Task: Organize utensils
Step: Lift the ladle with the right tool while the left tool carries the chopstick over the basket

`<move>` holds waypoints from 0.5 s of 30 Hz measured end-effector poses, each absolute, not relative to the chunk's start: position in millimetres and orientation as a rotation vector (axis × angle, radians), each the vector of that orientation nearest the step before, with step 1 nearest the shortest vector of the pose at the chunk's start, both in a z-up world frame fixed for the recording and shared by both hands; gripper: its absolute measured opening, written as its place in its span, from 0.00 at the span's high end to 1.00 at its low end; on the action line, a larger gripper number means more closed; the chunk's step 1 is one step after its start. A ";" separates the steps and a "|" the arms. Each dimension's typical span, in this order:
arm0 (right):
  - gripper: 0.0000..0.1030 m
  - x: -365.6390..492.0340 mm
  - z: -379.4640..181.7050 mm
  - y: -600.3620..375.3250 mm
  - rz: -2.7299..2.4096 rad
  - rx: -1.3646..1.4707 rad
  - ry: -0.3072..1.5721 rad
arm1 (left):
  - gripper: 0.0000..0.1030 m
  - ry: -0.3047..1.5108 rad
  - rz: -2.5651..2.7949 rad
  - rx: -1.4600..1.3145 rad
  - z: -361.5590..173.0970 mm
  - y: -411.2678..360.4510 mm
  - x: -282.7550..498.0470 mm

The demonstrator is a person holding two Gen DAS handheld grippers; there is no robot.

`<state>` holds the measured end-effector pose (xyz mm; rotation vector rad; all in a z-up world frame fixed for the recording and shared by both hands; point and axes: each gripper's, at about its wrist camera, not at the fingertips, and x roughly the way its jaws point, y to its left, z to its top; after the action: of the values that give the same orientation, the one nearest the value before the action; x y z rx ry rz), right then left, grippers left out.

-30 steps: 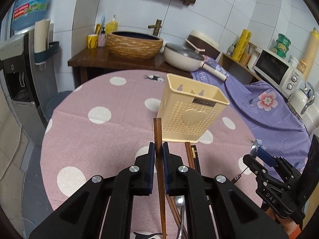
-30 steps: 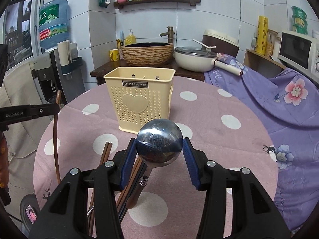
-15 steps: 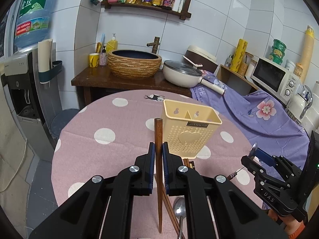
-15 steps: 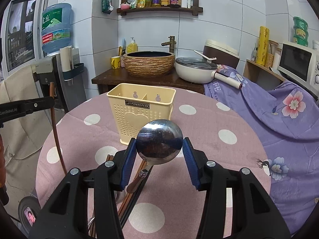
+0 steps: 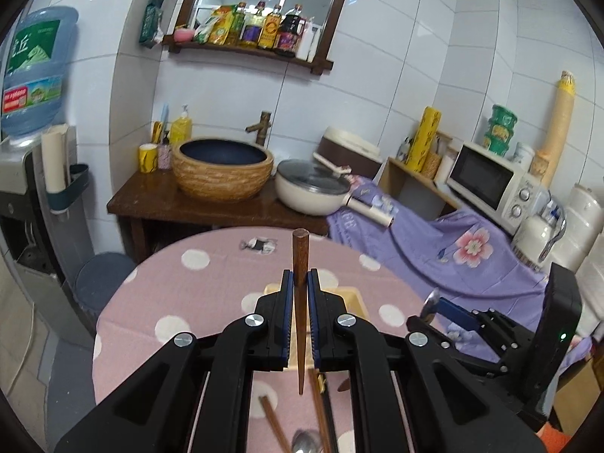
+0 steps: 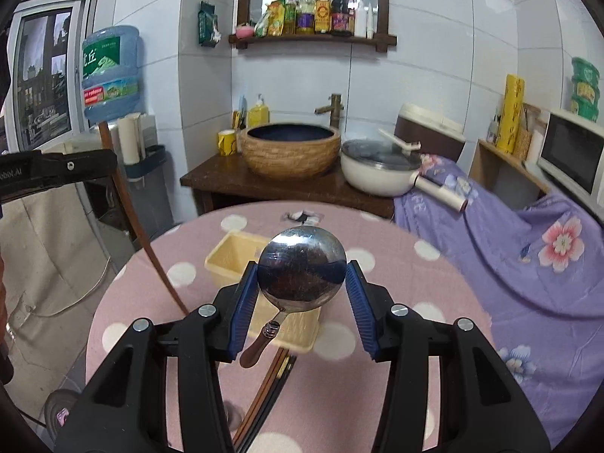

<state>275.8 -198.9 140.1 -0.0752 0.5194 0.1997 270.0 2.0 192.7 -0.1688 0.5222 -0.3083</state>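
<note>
My left gripper (image 5: 300, 283) is shut on a brown wooden chopstick (image 5: 300, 313) that stands nearly upright, thick end up, high above the table. The cream utensil basket (image 5: 353, 300) lies below and behind it, mostly hidden by the jaws. My right gripper (image 6: 302, 277) is shut on the round bowl of a metal spoon (image 6: 302, 268), whose wooden handle hangs down toward the basket (image 6: 234, 255). More chopsticks (image 6: 270, 389) and a second spoon (image 5: 305, 443) lie on the pink dotted table (image 6: 377, 343) in front of the basket.
A wooden counter (image 5: 158, 204) with a woven basin (image 5: 222, 168) and a white pan (image 5: 311, 190) stands behind the table. Purple floral cloth (image 6: 528, 264) covers furniture on the right, with a microwave (image 5: 487, 185) beyond. A water dispenser (image 5: 22, 173) is at left.
Both grippers have risen with the chopstick and the spoon still held. The basket and table now sit lower and smaller in both views.
</note>
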 end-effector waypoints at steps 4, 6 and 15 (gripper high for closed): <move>0.54 294.9 178.6 -196.1 0.171 -0.111 0.452 | 0.93 0.455 -0.304 -0.139 232.7 -8.2 283.1; 0.54 305.3 192.0 -194.4 0.147 -0.129 0.430 | 0.93 0.449 -0.311 -0.152 245.3 -10.4 291.8; 0.54 347.7 167.5 -185.3 0.087 -0.178 0.457 | 0.93 0.480 -0.232 -0.128 221.2 -29.1 335.7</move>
<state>347.7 -185.3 167.5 -0.1779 0.4574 0.0869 335.7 -29.1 221.2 -0.1283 0.4801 -0.2321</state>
